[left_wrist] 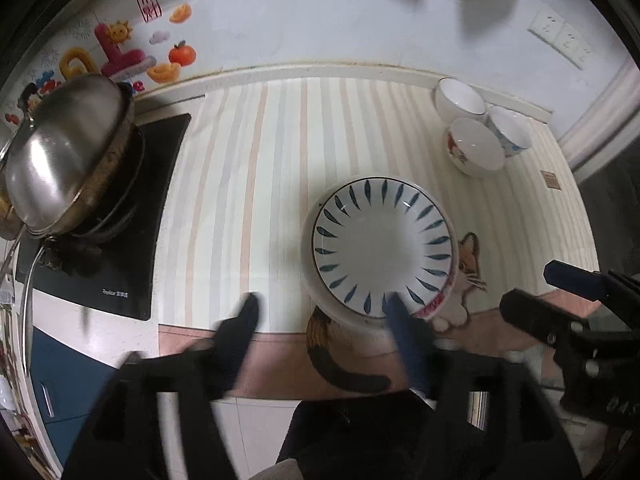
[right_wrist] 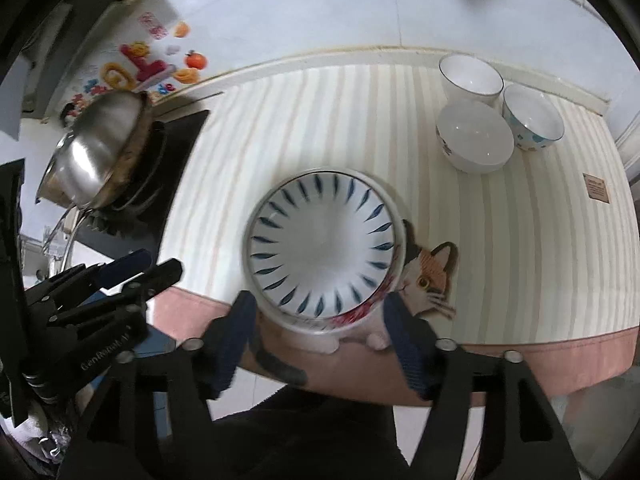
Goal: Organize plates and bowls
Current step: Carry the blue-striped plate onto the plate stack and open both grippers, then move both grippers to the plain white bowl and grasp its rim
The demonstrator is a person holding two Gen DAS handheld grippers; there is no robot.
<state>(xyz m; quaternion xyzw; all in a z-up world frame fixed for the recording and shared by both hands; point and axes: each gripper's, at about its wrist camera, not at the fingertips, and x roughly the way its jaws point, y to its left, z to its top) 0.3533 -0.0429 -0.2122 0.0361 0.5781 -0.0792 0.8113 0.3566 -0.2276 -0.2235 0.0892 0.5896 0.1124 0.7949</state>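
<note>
A white plate with blue leaf marks lies on top of another plate with a red pattern near the counter's front edge; it also shows in the right wrist view. Three small bowls stand together at the back right, also in the right wrist view. My left gripper is open and empty above the front edge, its right fingertip over the plate's near rim. My right gripper is open and empty, its fingers either side of the stack's near rim.
A striped mat with a cat picture covers the counter. A steel pan sits tilted on a black cooktop at the left. A wall with stickers and sockets runs behind.
</note>
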